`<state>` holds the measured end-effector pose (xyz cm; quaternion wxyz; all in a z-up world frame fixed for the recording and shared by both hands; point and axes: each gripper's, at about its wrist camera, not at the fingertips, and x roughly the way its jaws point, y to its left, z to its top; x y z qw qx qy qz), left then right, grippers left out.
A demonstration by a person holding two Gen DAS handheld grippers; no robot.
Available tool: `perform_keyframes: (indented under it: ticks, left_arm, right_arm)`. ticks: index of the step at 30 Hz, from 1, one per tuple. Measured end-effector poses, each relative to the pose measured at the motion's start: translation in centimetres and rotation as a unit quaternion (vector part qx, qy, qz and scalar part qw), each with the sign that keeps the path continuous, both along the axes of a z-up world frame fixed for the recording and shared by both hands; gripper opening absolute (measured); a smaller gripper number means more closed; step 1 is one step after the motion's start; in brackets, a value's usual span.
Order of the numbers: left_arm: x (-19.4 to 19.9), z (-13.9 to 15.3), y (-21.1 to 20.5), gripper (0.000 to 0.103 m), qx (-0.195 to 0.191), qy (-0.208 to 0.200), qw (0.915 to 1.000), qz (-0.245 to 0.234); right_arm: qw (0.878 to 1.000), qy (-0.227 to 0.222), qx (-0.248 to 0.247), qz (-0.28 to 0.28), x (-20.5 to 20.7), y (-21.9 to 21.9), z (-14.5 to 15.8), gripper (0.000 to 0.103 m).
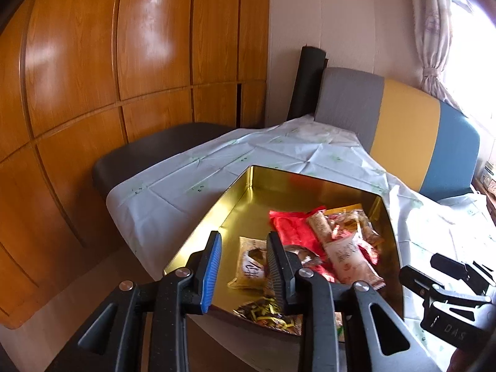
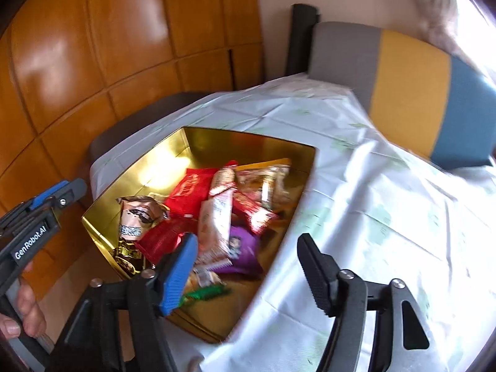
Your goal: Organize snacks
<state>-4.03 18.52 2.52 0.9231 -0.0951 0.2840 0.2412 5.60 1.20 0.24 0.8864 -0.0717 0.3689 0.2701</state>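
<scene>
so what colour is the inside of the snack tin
Shiny gold inside the tin, clearest in the right wrist view.

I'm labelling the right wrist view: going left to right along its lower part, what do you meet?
The person's hand → left hand-held gripper → gold tin → purple snack packet → white tablecloth.

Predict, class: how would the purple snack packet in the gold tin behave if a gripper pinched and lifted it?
The purple snack packet looks puffy and crinkled, so it would probably be light and yield under the pads. Its glossy film may slip. It lies partly under the pink wrapper in the gold tin, so lifting it could drag that along.
</scene>
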Motion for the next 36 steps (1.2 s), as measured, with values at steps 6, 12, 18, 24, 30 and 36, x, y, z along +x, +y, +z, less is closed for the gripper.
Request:
perform_keyframes:
  ticks: [6,12,18,24,30,36]
  left_arm:
    - [-0.5,-0.4,-2.6,0.038,0.005,0.007,0.9997,-0.021]
    - [-0.5,-1.1,-4.6,0.042,0.017,0.022,0.9985,-0.047]
    - [-0.5,-1.1,-5.2,0.048,0.024,0.019,0.9986,-0.042]
    - [-0.4,-1.2,-5.0,0.061,0.041,0.016,0.999,-0.011]
    - [-0.5,-1.2,-4.3,0.061,0.045,0.015,0.9988,0.01]
    - [-0.5,-1.3,-3.9,0.061,0.044,0.019,0.9987,0.015]
  right_arm:
    - [0.999,-0.005,0.008,-0.042,-1.5,-2.6,-0.2,0.073]
    - [0.997,-0.007,0.003,-0.071,-2.3,-3.9,-0.8,0.073]
    - [0.996,-0.015,-0.001,-0.087,-2.5,-4.4,-0.8,0.074]
    - [0.996,-0.022,-0.005,-0.09,-2.7,-4.2,-0.9,0.077]
    - [0.996,-0.018,-0.004,-0.091,-2.7,-4.2,-1.2,0.077]
    - [0.996,-0.023,-0.006,-0.088,-2.9,-3.9,-1.3,0.077]
